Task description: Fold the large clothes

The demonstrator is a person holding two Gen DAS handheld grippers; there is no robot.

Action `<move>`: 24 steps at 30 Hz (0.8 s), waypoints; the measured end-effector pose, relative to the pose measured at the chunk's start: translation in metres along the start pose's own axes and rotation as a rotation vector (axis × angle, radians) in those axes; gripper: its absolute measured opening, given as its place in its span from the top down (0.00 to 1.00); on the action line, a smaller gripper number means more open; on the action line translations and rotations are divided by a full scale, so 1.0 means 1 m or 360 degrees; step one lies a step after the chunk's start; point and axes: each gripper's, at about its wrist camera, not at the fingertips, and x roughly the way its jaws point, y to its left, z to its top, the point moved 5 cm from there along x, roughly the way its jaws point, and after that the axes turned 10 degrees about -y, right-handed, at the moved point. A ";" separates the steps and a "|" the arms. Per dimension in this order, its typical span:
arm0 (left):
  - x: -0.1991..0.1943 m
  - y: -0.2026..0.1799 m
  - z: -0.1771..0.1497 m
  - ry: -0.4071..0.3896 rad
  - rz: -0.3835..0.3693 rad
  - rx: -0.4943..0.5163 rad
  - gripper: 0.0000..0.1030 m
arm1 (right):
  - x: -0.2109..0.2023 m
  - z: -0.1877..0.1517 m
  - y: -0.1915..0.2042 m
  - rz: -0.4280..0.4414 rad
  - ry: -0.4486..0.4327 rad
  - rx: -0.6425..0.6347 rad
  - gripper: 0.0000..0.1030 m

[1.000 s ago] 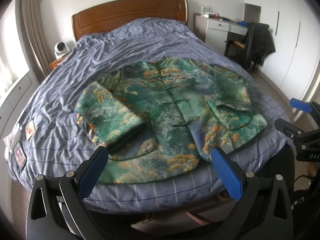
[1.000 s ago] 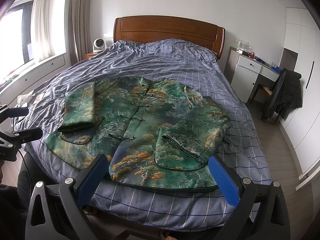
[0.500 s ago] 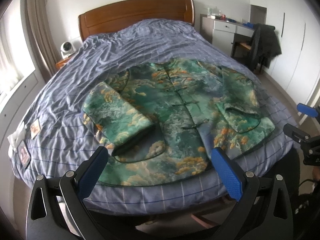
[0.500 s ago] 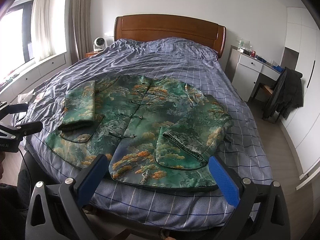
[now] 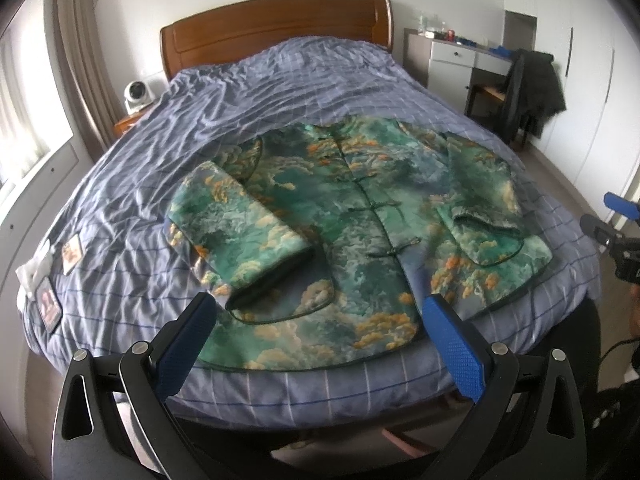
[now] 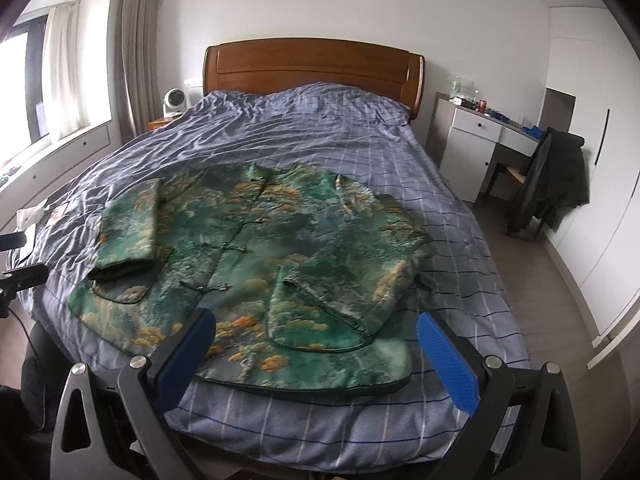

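Presently a green jacket [image 5: 360, 240] with orange and teal cloud pattern lies face up near the foot of the bed [image 5: 280, 80], on a blue-grey checked duvet [image 6: 320, 128]; its front is closed by a row of knot buttons [image 5: 380, 208] running down the middle; both sleeves are folded inward over the body, the left sleeve [image 5: 240, 236] lying diagonally with its dark cuff opening toward the hem, the right sleeve [image 6: 360, 272] bent across the other side with its cuff just above the hem; the hem reaches close to the foot edge of the bed. The left claw [image 5: 320, 344] hangs above the foot edge, its blue pads spread wide apart with nothing between them; the right claw [image 6: 316, 348] hovers likewise over the hem on its own side, released and empty; neither touches the cloth. A wooden headboard [image 6: 312, 64] stands at the far end; a small white fan [image 6: 174, 100] sits beside it on a nightstand; a white desk [image 6: 480, 140] stands to the right of the bed, and a dark garment [image 6: 556, 184] hangs over a chair beside it; a few small cards [image 5: 60, 272] lie on the duvet near the bed's left edge.
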 end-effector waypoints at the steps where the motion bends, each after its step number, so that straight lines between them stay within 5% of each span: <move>1: 0.000 0.000 0.000 -0.0001 0.0000 0.0001 0.01 | -0.001 0.000 -0.002 0.0002 -0.0008 0.0008 0.01; 9: 0.000 0.003 -0.002 -0.0009 0.0004 -0.0026 0.01 | -0.002 0.011 -0.016 0.0057 -0.0170 0.0031 0.01; 12: 0.001 0.003 -0.003 0.0005 0.0002 -0.0028 0.01 | 0.021 -0.001 -0.020 0.0252 -0.0048 0.0043 0.01; 14: 0.002 0.002 -0.004 0.0017 0.0000 -0.0023 0.01 | 0.042 -0.014 -0.024 0.0257 0.0050 0.0014 0.01; 24: -0.002 0.005 -0.004 0.0017 0.0061 -0.0033 0.01 | 0.163 -0.064 -0.007 0.0291 0.0288 -0.0686 0.01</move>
